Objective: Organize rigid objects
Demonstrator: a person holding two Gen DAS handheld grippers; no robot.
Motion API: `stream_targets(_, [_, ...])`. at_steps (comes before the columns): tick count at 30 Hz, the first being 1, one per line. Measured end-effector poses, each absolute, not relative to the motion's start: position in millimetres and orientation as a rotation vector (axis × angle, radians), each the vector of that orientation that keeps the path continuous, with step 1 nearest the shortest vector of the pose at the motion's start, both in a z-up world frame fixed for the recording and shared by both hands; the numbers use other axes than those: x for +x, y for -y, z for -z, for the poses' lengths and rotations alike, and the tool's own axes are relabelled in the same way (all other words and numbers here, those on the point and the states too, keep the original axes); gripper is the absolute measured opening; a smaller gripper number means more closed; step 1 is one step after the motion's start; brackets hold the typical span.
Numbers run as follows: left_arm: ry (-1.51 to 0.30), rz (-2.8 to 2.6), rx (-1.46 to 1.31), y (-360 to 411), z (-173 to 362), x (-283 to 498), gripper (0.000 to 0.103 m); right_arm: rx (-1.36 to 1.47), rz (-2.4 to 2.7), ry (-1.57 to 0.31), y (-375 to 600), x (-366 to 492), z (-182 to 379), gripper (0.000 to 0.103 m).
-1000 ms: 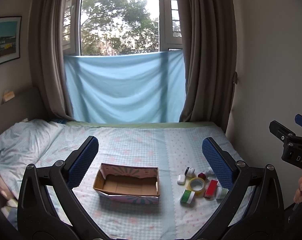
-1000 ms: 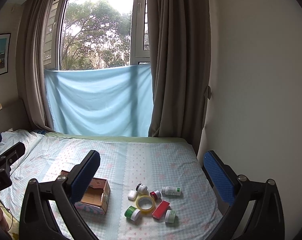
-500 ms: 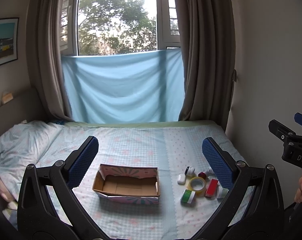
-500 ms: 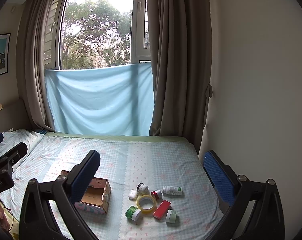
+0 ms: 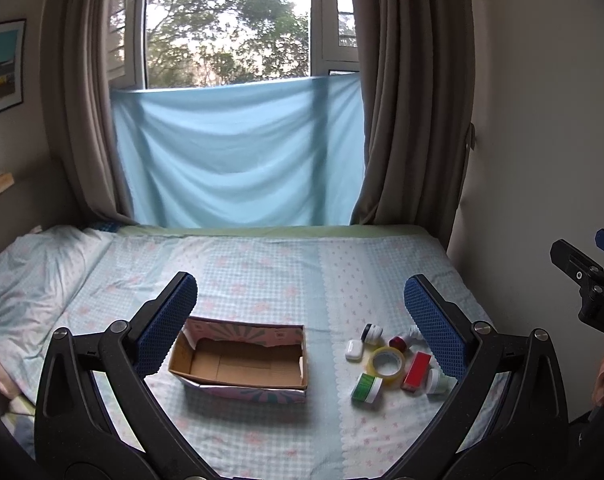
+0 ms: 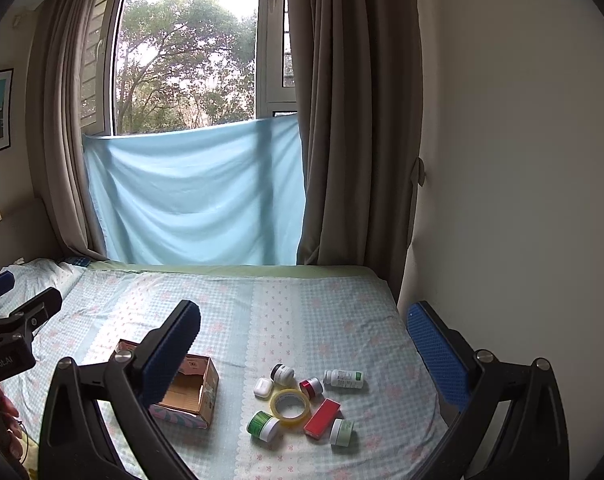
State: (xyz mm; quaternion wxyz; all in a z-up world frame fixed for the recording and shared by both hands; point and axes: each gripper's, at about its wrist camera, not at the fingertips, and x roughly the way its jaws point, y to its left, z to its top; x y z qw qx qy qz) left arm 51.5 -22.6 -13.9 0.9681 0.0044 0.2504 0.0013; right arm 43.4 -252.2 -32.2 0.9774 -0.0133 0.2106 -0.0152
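Observation:
An open, empty cardboard box (image 5: 241,364) lies on the bed; it also shows in the right wrist view (image 6: 189,396). To its right sits a cluster of small items: a yellow tape roll (image 6: 290,402), a red box (image 6: 322,418), a green-lidded jar (image 6: 263,425), a white bottle (image 6: 344,379), a white case (image 6: 263,387) and other small jars. My left gripper (image 5: 299,320) is open and empty, held above the box. My right gripper (image 6: 304,348) is open and empty, held above the cluster.
The bed (image 5: 281,272) has a checked blue sheet, with a pillow (image 5: 29,276) at the left. A wall (image 6: 522,160) borders the bed's right side. Curtains and a blue cloth (image 5: 237,152) hang at the window behind.
Both views have shifted slightly: the room sits a little lower and closer in the frames. Both grippers stay open. The box and the items have not moved.

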Motion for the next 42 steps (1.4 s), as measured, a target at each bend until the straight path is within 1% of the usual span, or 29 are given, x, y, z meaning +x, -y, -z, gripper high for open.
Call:
stream_targets(3, [-0.601, 0.02, 0.024, 36.5, 43.7, 80.9, 0.103, -0.05, 0.047, -0.46, 266.8, 61.4, 50.8, 0.103])
stream_targets(8, [-0.776, 0.081, 0.1, 73.4, 113.5, 124.1, 0.103, -0.003, 0.012, -0.617, 301.0, 107.3, 103.5, 0.103])
stream_targets(14, [-0.997, 0.142, 0.144, 113.3, 215.6, 174.2, 0.103, 0.065, 0.109, -0.837, 344.9, 160.4, 204.3, 0.103])
stream_targets(20, [-1.17, 0.18, 0.203, 141.2, 310.3, 210.9, 0.103, 0.188, 0.182, -1.032, 376.1, 190.2, 305.9, 0.103])
stream_targets(25, [-1.314, 0.192, 0.261, 158.6, 387.2, 227.3, 0.103, 0.209, 0.199, -1.179, 376.9, 213.3, 372.0, 0.103])
stream_targets(31, [-1.419, 0.194, 0.27, 166.5, 445.6, 240.5, 0.103, 0.153, 0.202, -1.337, 366.1, 237.5, 433.1, 0.103])
stream_targets(33, [-1.436, 0.2, 0.28, 169.7, 460.2, 248.1, 0.103, 0.123, 0.211, -1.371, 362.8, 242.0, 447.7, 0.097])
stream_targets(36, [-1.457, 0.214, 0.312, 177.7, 480.5, 257.5, 0.102, 0.089, 0.234, -1.412, 362.8, 243.6, 464.4, 0.095])
stream_targets(38, [-1.476, 0.232, 0.314, 183.6, 493.1, 261.6, 0.101, 0.076, 0.246, -1.43, 364.1, 245.3, 473.7, 0.087])
stream_targets(39, [-1.489, 0.234, 0.309, 185.3, 499.4, 263.6, 0.099, 0.075, 0.248, -1.442, 364.7, 247.1, 479.0, 0.086])
stream_targets(41, [-1.515, 0.233, 0.286, 186.5, 510.2, 266.9, 0.089, 0.082, 0.252, -1.462, 366.0, 251.3, 489.7, 0.08])
stream_targets(42, [-1.525, 0.229, 0.273, 186.0, 514.6, 268.3, 0.087, 0.082, 0.261, -1.472, 366.6, 253.4, 494.6, 0.078])
